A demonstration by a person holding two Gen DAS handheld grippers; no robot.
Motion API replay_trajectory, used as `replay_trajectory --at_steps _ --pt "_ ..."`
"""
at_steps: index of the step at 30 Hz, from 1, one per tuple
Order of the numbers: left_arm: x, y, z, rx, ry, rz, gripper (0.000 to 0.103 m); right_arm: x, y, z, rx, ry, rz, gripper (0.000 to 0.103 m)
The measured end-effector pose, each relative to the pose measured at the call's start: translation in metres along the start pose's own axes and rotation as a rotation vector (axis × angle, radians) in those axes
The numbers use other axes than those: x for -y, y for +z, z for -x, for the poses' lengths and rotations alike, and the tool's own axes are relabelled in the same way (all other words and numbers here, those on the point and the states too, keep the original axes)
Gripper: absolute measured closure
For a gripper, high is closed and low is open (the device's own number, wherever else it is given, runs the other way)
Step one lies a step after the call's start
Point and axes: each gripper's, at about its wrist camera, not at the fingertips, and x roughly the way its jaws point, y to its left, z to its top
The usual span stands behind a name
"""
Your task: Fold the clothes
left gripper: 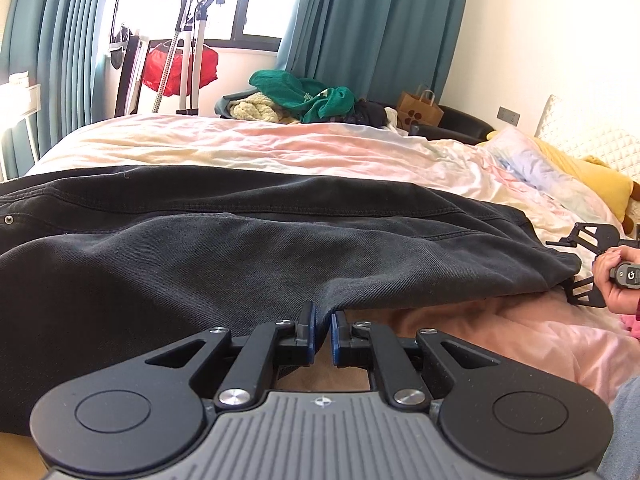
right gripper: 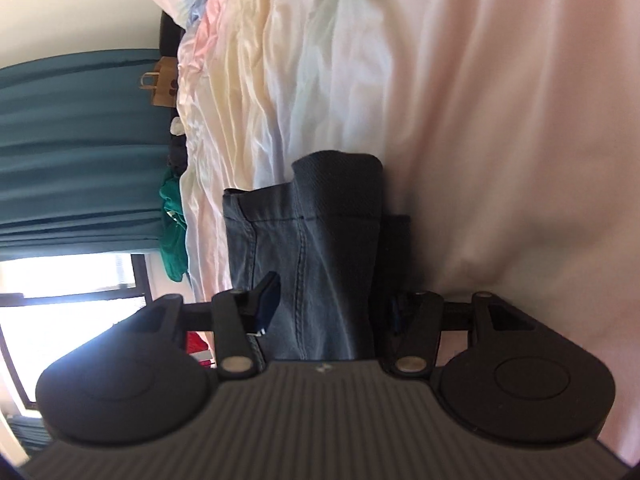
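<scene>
Dark grey jeans (left gripper: 224, 248) lie stretched across the bed, from the left edge of the left wrist view to the right. My left gripper (left gripper: 322, 314) is low at the near edge of the jeans, its blue pads nearly together and pinching a small pucker of the hem side. My right gripper (left gripper: 570, 270), held in a hand (left gripper: 612, 292), straddles the far right leg end. In the right wrist view, which is rolled on its side, the leg end (right gripper: 320, 240) runs between that gripper's (right gripper: 334, 304) spread fingers. One finger stands off the cloth.
The bed has a rumpled pastel sheet (left gripper: 280, 148). Behind it lies a heap of clothes topped by a green garment (left gripper: 304, 94), next to a brown paper bag (left gripper: 420, 110). A yellow cushion (left gripper: 600, 184) sits at the right. Teal curtains (left gripper: 380, 28) flank the window.
</scene>
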Motion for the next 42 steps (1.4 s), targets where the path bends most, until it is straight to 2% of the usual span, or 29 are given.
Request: replay_trajectory --at_steps 1,7,10,12,14,17,18,20,21,23,27,33,37,40,42 --pt "-0.001 0.000 0.000 0.002 -0.007 0.006 0.094 -0.005 0.002 -0.002 -0.002 -0.003 0.044 0.089" --pt "-0.005 0.001 0.008 0.038 -0.049 0.042 0.092 -0.055 -0.006 0.013 0.061 0.075 0.307 0.092" --pt "-0.009 0.004 0.019 0.056 -0.094 0.093 0.073 -0.078 -0.010 0.021 0.100 0.136 0.349 0.093" --pt "-0.012 0.005 0.029 0.076 -0.135 0.140 0.049 -0.085 -0.005 0.016 0.102 0.148 0.329 0.093" --pt "-0.013 0.010 0.039 0.090 -0.152 0.163 0.040 -0.081 0.007 0.005 0.091 0.136 0.284 0.093" --pt "-0.012 0.021 0.042 0.109 -0.171 0.175 0.031 -0.062 0.021 -0.015 0.080 0.058 0.276 0.093" --pt "-0.012 0.029 0.037 0.112 -0.138 0.174 0.028 -0.053 0.023 -0.020 0.074 0.037 0.283 0.093" --pt "-0.003 0.043 0.021 0.120 0.017 0.127 0.028 -0.037 0.026 -0.031 0.063 -0.003 0.295 0.093" --pt "0.003 0.052 0.007 0.101 0.120 0.104 0.028 -0.032 0.026 -0.035 0.058 -0.019 0.298 0.093" --pt "0.008 0.071 -0.025 0.059 0.208 0.101 0.029 -0.026 0.025 -0.037 0.058 -0.015 0.293 0.093" --pt "0.016 0.089 -0.075 0.006 0.304 0.080 0.029 -0.027 0.023 -0.035 0.057 -0.005 0.354 0.093" --pt "0.006 0.072 -0.114 -0.133 0.415 0.080 0.029 -0.026 0.026 -0.035 0.047 0.012 0.360 0.093" --pt "0.001 0.061 -0.110 -0.136 0.441 0.036 0.028 -0.028 0.023 -0.036 0.057 0.000 0.374 0.093" --pt "0.003 0.068 -0.094 -0.110 0.468 0.008 0.029 -0.030 0.021 -0.037 0.066 -0.011 0.387 0.093" --pt "0.000 0.069 -0.088 -0.127 0.527 -0.015 0.028 -0.032 0.019 -0.037 0.072 -0.020 0.400 0.093"
